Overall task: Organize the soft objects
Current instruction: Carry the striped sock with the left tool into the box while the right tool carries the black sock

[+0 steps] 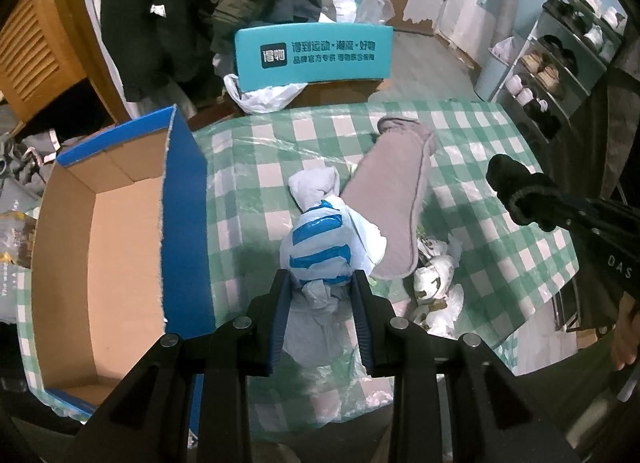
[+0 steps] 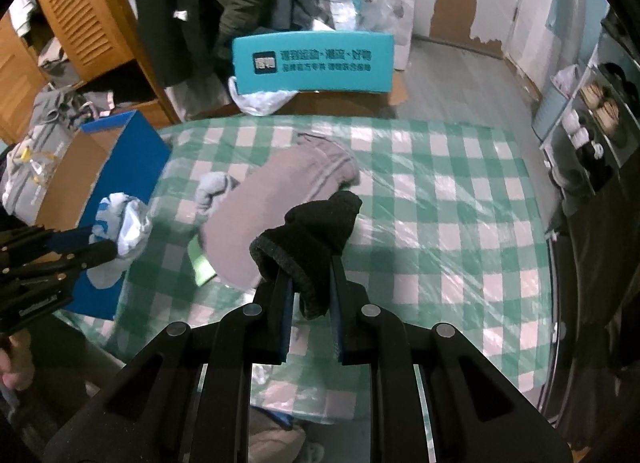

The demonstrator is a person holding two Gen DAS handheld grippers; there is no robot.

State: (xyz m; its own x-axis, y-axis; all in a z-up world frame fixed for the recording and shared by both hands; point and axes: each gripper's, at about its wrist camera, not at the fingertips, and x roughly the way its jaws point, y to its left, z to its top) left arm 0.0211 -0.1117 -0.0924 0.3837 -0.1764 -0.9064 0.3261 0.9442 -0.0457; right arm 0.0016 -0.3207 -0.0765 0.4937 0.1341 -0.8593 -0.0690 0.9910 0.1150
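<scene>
My left gripper [image 1: 320, 279] is shut on a grey sock bundle wrapped in a blue-and-white striped plastic bag [image 1: 320, 239], held above the checked tablecloth just right of the open blue cardboard box [image 1: 100, 223]. The bundle also shows in the right wrist view [image 2: 124, 227], beside the box [image 2: 132, 151]. My right gripper [image 2: 310, 267] is shut on a black rolled sock [image 2: 312, 231], raised over the table; it also shows in the left wrist view [image 1: 520, 191]. A grey-brown slipper [image 1: 396, 199] lies sole up on the table between both grippers, as the right wrist view [image 2: 276, 199] also shows.
The table carries a green-and-white checked cloth [image 2: 440, 203] under clear plastic. White crumpled bags [image 1: 436, 291] lie by the slipper's heel. A teal box lid [image 1: 312, 55] stands beyond the far edge. Hanging coats [image 1: 200, 3] and a shoe rack [image 1: 560, 63] flank the room.
</scene>
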